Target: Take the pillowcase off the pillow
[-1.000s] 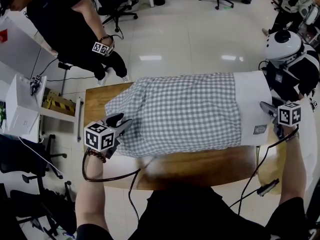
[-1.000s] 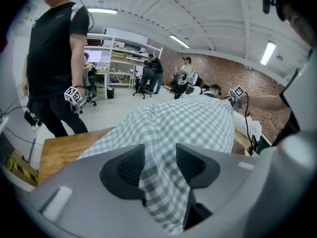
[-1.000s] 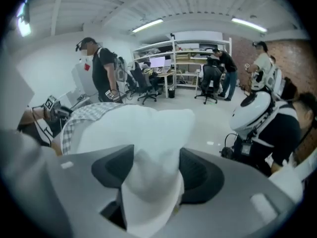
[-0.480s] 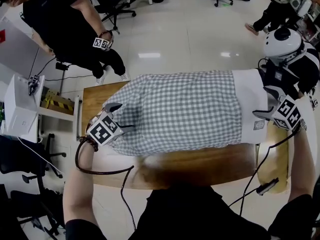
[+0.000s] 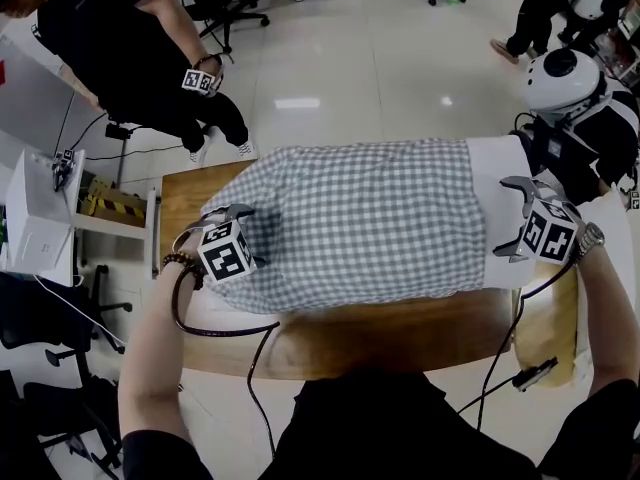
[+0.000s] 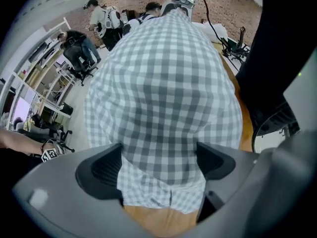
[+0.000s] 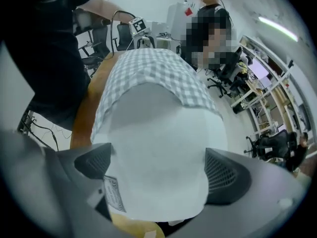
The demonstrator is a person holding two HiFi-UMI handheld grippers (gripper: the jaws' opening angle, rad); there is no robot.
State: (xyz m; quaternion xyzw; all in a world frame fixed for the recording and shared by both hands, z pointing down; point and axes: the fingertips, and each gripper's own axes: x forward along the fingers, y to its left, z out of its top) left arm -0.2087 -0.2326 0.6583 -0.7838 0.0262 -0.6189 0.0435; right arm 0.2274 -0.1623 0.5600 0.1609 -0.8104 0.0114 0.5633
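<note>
Though set up for a pull, hardly begun yet as a task.

Far left: left gripper [image 5: 225,215] tipped steeply down over the closed end of the checked pillowcase [image 5: 360,218]. Jaws just opened and now spread wide, one to each side of that end. Checked cloth between the pads [image 6: 106,170], reaching close to both, yet not pinched as far as the left gripper view tells. So no hold on the cover.

Middle: pillowcase lying lengthwise across the wooden table [image 5: 400,333], smooth and full. Covers most of the pillow, with no bunching or slack to suggest much travel.

Right: bare white pillow [image 5: 492,173] poking out of the open mouth of the cover, by a short stretch only. Right gripper [image 5: 508,218] also pointed steeply down, jaws likewise just opened and standing wide astride that bare end. Small sewn label [image 7: 115,195] just beside one pad. White fabric between the pads, but not clamped.

Done, by the look of it: little beyond that exposed end and both tools placed at opposite ends.

Left to do, as a judgement: close on the cover at the left and on the pillow at the right, then draw the two apart until nothing checked remains around the white.
</note>
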